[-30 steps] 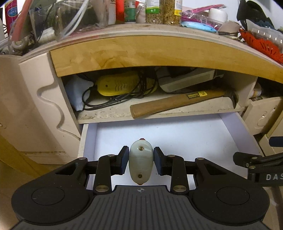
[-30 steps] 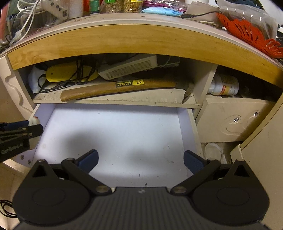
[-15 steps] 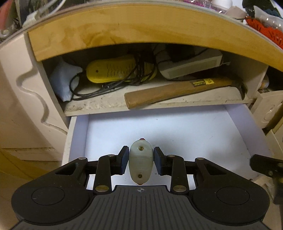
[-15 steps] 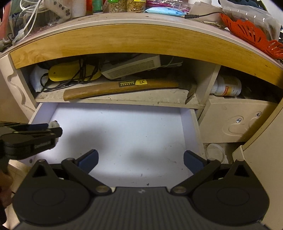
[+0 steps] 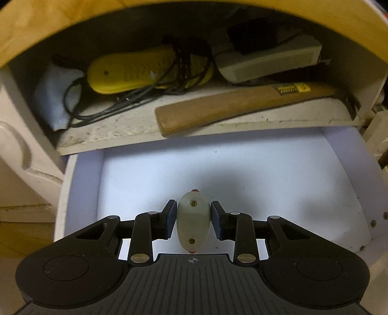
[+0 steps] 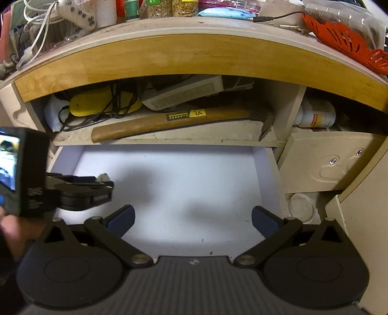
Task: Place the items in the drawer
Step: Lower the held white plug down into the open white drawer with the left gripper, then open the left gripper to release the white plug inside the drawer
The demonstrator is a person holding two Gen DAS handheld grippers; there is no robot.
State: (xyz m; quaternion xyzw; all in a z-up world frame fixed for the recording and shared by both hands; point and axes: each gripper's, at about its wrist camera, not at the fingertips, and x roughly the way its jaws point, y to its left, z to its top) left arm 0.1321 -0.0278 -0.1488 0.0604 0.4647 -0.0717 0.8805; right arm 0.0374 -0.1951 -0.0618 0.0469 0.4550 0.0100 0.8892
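Observation:
My left gripper (image 5: 193, 218) is shut on a pale oval plastic item (image 5: 193, 221) with two small screws and red tips. It holds it above the white floor of the open drawer (image 5: 242, 179), over the front left part. In the right wrist view the left gripper (image 6: 97, 185) comes in from the left over the drawer (image 6: 184, 184), with the item's tip (image 6: 103, 176) just showing. My right gripper (image 6: 192, 219) is open and empty at the drawer's front edge.
Above the drawer a shelf holds a wooden-handled hammer (image 6: 169, 121), a yellow device with black cords (image 5: 135, 72), a grey box (image 5: 266, 60) and a white bag (image 5: 54, 97). A shut smaller drawer (image 6: 332, 162) stands at the right. The cluttered desktop (image 6: 194, 14) is above.
My left gripper has moved forward and to the right over the drawer with the oval item, closer to the shelf. The right gripper has barely moved.

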